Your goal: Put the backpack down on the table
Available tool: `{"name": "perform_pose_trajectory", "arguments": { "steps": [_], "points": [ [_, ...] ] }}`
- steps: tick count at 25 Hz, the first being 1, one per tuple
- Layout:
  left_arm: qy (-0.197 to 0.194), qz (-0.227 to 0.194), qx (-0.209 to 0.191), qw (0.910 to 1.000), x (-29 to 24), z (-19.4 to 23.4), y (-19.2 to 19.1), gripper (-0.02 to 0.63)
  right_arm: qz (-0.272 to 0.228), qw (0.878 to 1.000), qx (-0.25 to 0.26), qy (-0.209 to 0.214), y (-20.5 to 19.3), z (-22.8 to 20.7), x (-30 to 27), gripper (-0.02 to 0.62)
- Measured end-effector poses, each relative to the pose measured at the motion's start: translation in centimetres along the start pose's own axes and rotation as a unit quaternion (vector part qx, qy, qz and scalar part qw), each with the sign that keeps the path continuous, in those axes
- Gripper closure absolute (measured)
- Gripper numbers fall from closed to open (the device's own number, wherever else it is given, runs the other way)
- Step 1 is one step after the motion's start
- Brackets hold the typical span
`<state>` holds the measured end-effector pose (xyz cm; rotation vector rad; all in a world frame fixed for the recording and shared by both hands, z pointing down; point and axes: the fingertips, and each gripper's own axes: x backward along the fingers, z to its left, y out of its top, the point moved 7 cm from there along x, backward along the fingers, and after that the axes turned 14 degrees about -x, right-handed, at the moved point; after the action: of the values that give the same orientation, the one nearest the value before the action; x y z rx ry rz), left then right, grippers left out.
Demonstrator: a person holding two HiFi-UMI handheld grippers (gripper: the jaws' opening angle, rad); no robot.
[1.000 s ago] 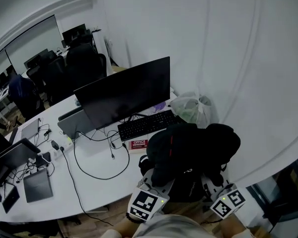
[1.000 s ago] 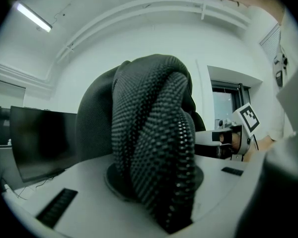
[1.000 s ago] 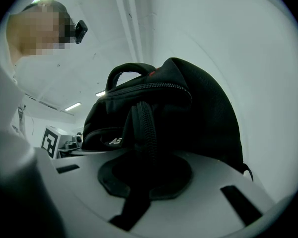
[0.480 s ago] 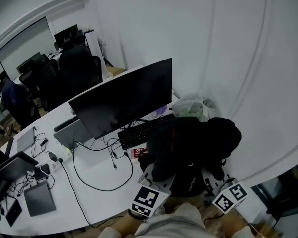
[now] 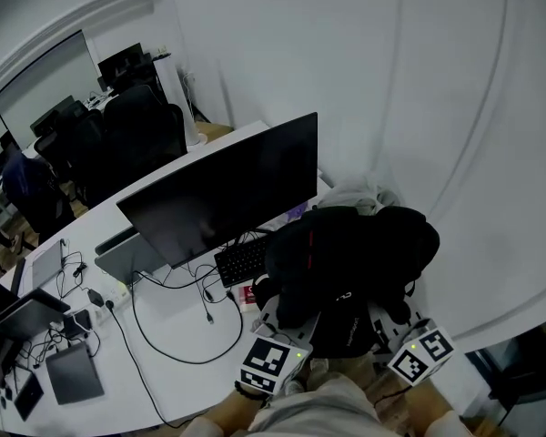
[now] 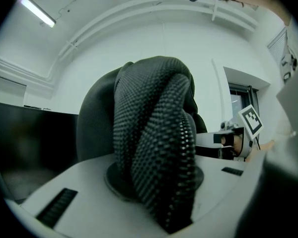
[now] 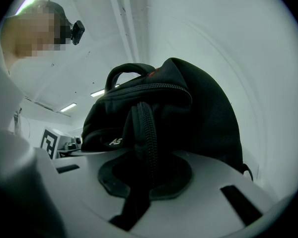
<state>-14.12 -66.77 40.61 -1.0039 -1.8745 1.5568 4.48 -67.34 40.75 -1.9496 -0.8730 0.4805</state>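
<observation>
Two grippers, one backpack, both grippers loaded. Left gripper (image 6: 154, 180) is clamped on one black mesh-padded shoulder strap (image 6: 154, 128), which bunches up thick between the jaws. Right gripper (image 7: 146, 175) is pinched on one thinner black strap with a ribbed edge (image 7: 145, 128) that runs up to the bag. The black fabric backpack (image 5: 346, 258) has one top carry loop (image 7: 121, 73) and one red accent stripe (image 5: 314, 244). It sits between my two marker cubes, over the right end of the white curved tabletop (image 5: 164, 371) at its near edge. It covers the right part of the one black keyboard (image 5: 241, 258). I can't tell whether its bottom touches the surface. Behind it, against the wall, lies one crumpled white plastic bag (image 5: 364, 192). Also on the tabletop are one wide black monitor (image 5: 227, 198), one closed grey laptop (image 5: 127, 255) beside its base, one red-and-white box (image 5: 247, 294) just in front of the keyboard, one long black cable loop (image 5: 177, 340) and one dark grey tablet (image 5: 73, 373) at the left end.
</observation>
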Motion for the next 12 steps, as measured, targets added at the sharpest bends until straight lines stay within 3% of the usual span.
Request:
{"name": "perform_pose_trajectory", "arguments": {
  "steps": [12],
  "points": [
    [0.029, 0.019, 0.017, 0.9992, -8.3, 5.6, -0.8, 0.548, 0.02, 1.0, -0.005, 0.017, 3.8, -6.8, -7.9, 0.554]
  ]
}}
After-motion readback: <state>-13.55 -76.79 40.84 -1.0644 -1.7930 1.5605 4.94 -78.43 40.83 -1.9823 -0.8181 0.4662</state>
